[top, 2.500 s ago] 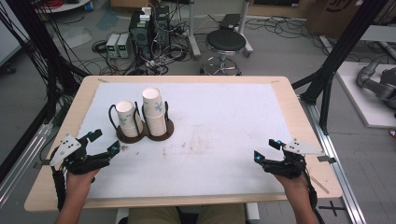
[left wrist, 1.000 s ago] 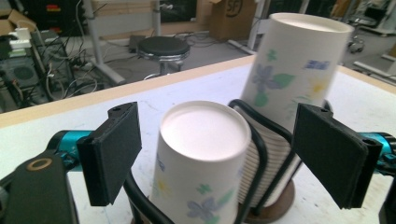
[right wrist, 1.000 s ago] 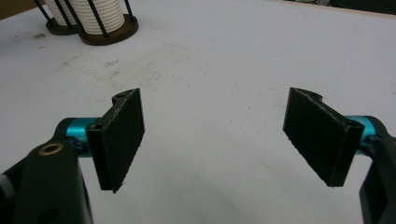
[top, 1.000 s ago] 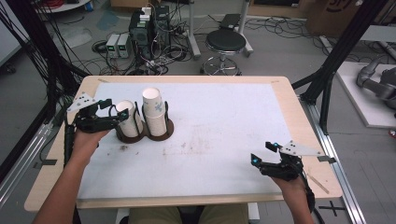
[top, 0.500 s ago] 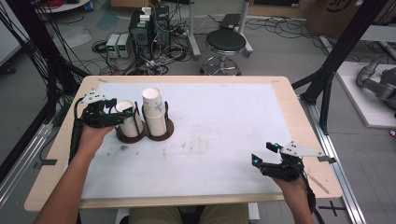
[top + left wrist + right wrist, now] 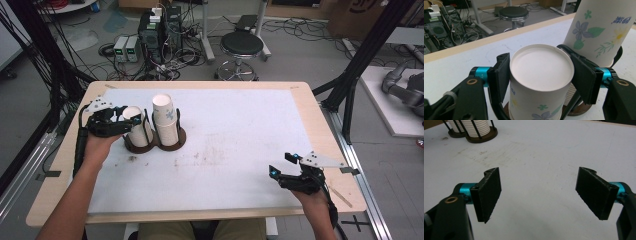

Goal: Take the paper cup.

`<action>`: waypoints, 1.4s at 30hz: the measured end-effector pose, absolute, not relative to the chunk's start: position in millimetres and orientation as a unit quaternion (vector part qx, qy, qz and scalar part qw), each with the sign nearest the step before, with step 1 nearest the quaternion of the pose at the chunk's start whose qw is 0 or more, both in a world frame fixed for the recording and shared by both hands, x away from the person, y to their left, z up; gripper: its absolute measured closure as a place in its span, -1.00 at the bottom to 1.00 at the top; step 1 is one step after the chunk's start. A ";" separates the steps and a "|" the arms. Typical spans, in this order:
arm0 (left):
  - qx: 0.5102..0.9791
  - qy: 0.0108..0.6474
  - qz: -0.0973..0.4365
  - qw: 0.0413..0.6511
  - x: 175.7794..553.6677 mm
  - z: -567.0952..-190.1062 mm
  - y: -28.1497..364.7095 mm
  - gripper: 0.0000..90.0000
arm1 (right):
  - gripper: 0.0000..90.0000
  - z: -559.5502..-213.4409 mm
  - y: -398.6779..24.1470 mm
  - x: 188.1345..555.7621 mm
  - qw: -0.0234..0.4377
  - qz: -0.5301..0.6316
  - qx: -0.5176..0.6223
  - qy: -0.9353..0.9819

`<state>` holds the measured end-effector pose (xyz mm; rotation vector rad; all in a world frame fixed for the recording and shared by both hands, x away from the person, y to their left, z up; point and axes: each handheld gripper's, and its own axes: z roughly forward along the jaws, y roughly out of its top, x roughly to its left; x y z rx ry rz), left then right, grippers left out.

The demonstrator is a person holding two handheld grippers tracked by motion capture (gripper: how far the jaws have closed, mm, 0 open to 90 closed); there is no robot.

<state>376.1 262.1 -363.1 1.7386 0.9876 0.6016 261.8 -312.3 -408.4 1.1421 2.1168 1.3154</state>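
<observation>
Moved: left gripper (image 6: 541,82) jaws just closed onto the shorter cup stack (image 6: 541,75).
Right gripper (image 6: 541,195): open, empty.
Risk: squeeze crushes rim; lifting drags several nested cups.

Left gripper (image 6: 541,82): jaws have just been closing; both black pads now press the sides of the near paper cup (image 6: 541,75)
Near paper cup: upside down, white base up, floral print, seated in a black wire holder (image 6: 499,112)
Far paper cup stack (image 6: 599,30): taller, right, just beside
Table (image 6: 461,62): white surface, wooden edge
Stool (image 6: 514,12): far, on floor
</observation>
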 end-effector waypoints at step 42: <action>0.682 0.347 0.241 0.598 312.3 -292.2 271.6 -0.17 | -0.53 -405.4 -306.6 264.1 0.195 0.477 0.402 0.757</action>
